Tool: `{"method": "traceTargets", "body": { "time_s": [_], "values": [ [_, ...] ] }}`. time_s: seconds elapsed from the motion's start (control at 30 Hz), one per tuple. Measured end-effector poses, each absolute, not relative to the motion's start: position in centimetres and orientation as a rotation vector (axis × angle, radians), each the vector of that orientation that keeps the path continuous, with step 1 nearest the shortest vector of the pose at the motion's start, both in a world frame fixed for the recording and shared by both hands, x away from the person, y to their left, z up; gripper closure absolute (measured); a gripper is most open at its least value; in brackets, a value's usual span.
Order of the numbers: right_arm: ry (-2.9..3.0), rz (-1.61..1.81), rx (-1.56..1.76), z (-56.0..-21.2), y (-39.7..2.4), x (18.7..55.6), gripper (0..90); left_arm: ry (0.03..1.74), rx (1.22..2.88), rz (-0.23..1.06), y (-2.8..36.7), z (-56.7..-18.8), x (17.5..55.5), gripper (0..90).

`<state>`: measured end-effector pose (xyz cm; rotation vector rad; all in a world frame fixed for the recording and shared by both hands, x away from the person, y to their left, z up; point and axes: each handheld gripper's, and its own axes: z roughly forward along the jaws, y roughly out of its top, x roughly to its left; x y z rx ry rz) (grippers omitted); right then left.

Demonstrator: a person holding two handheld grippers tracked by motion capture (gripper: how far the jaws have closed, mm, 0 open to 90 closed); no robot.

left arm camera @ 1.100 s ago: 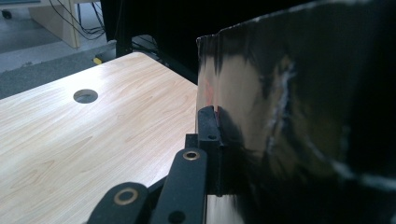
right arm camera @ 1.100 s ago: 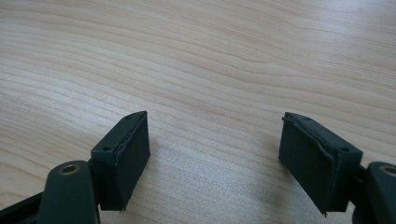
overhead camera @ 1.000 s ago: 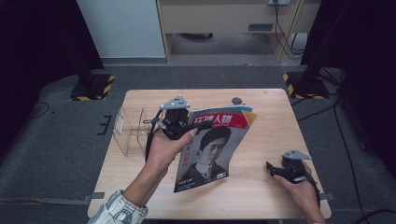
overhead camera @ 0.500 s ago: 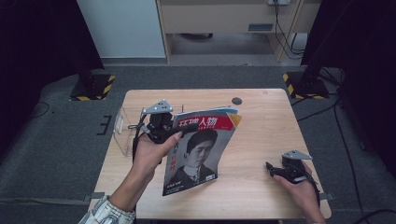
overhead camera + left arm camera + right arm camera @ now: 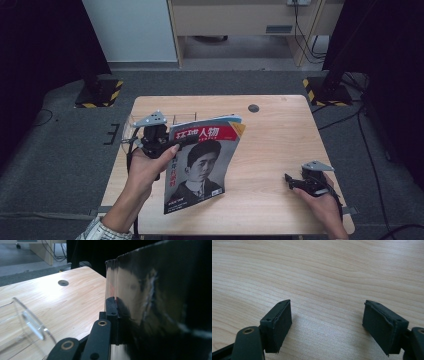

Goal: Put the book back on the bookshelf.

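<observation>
Plastic rack (image 5: 131, 129), clear and with upright dividers, stands at the far left edge of the counter (image 5: 280, 130); its curved transparent wall also shows at the lower left of the left gripper view (image 5: 32, 325). Just right of it, the left tongs (image 5: 172, 146) are clamped tight on the upper left corner of a magazine (image 5: 202, 165), which hangs tilted above the wood, its top edge near the rack and its lower edge toward the person's side. The cover carries a red banner with white characters and a black-and-white portrait. In the left gripper view the black jaws are pressed together on the glossy sheet (image 5: 150, 302), which stands upright right of them and reflects the light. The person's left hand (image 5: 145, 167) grips the handle, with a checked sleeve at the bottom edge. Beyond the magazine a small dark round hole (image 5: 253, 108) sits in the counter near its far edge. Well apart, at the right near corner, the right tongs (image 5: 291, 180) rest low over bare wood in the right hand (image 5: 320, 200), jaws spread wide with nothing between them, as the right gripper view (image 5: 325, 322) shows.
</observation>
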<state>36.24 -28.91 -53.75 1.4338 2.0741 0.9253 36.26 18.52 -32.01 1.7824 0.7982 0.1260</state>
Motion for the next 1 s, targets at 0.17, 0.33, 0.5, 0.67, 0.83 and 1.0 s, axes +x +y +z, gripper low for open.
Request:
{"method": "traceTargets", "body": {
  "time_s": [0.17,0.33,0.5,0.67,0.83,1.0],
  "values": [
    [2.074,0.925,1.433,-53.8,-28.9,36.3,23.6,0.827,1.766,0.135,20.5,-32.3,36.0,86.4],
    [2.074,0.925,1.435,-53.7,-28.9,36.2,23.7,0.844,1.767,0.164,22.0,-32.4,35.5,86.4],
    [2.074,0.926,1.435,-53.7,-28.9,36.2,23.7,0.861,1.737,0.171,23.7,-32.3,35.4,86.4],
    [2.075,0.926,1.434,-53.7,-28.9,36.2,23.7,0.870,1.735,0.194,24.8,-32.2,35.0,86.4],
    [2.074,0.926,1.437,-53.7,-28.9,36.2,23.7,0.888,1.726,0.194,26.1,-32.6,34.8,86.4],
    [2.073,0.926,1.434,-53.7,-28.9,36.2,23.7,0.894,1.716,0.198,26.8,-32.8,34.7,86.4]
  ]
}}
